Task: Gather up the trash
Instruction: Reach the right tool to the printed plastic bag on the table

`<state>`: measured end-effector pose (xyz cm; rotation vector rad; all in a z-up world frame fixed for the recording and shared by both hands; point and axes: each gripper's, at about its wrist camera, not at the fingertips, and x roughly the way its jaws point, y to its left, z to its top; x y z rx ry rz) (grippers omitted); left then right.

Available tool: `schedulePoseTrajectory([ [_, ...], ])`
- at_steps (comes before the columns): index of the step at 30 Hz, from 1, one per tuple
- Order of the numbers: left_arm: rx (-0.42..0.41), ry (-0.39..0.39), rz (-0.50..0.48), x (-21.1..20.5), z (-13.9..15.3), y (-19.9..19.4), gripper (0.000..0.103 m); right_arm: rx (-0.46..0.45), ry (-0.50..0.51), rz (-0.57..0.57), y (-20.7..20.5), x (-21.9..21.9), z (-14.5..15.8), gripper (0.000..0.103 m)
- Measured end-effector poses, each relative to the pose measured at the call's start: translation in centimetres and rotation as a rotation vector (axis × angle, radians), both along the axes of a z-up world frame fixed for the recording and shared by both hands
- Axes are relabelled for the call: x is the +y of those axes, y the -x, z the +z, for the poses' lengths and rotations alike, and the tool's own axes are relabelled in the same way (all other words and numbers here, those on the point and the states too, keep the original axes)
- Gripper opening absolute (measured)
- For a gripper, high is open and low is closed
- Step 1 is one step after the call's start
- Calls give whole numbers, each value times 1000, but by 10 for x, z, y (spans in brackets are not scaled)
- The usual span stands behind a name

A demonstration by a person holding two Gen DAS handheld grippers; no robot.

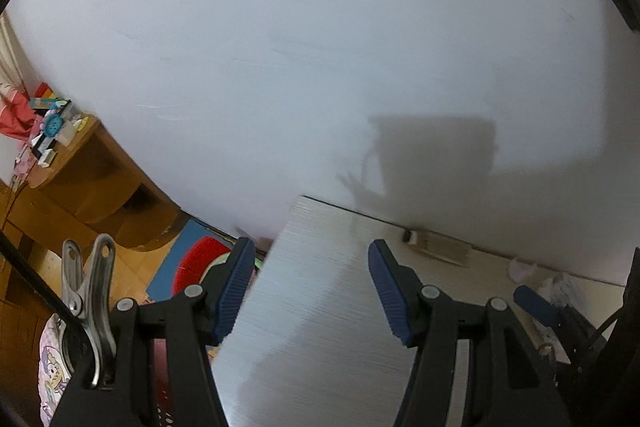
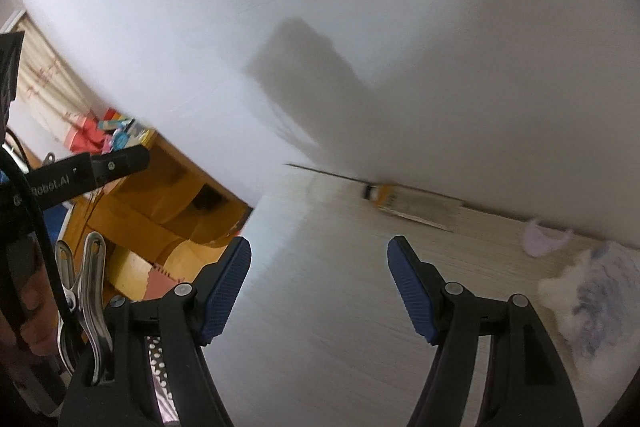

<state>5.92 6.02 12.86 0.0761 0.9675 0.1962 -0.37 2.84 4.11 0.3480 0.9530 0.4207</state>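
Left wrist view: the left gripper (image 1: 310, 277) hangs over a pale tabletop (image 1: 320, 291), jaws wide with nothing between them; at 2 o'clock a blurred flat wrapper (image 1: 436, 247) lies against the white wall (image 1: 280, 47). The right gripper (image 2: 320, 279) is likewise spread and empty, crumpled white trash (image 2: 588, 299) at 3 o'clock of it

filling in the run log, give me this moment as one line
left gripper open, empty | right gripper open, empty | crumpled tissue on table by right gripper | flat packet at wall
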Motion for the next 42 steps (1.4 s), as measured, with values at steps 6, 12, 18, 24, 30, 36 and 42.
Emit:
schedulePoseTrajectory([
  [6, 34, -1, -36, -43, -14, -1, 62, 17, 5, -40, 7, -35, -6, 73],
  [12, 58, -9, -73, -82, -29, -1, 62, 28, 11, -68, 15, -64, -11, 73],
  [18, 91, 2, -104, -112, -62, -5, 62, 56, 28, -111, 23, -99, -27, 73],
  [24, 141, 10, -169, -146, -115, -22, 62, 72, 153, -172, 25, -133, -52, 73],
  [30, 164, 82, -230, -192, -155, -35, 62, 97, 262, -219, 21, -163, -81, 73],
  [36, 139, 120, -234, -227, -179, -49, 62, 105, 335, -208, 27, -190, -119, 73],
  [42, 119, 70, -200, -243, -195, -56, 63, 56, 350, -161, 30, -192, -128, 73],
])
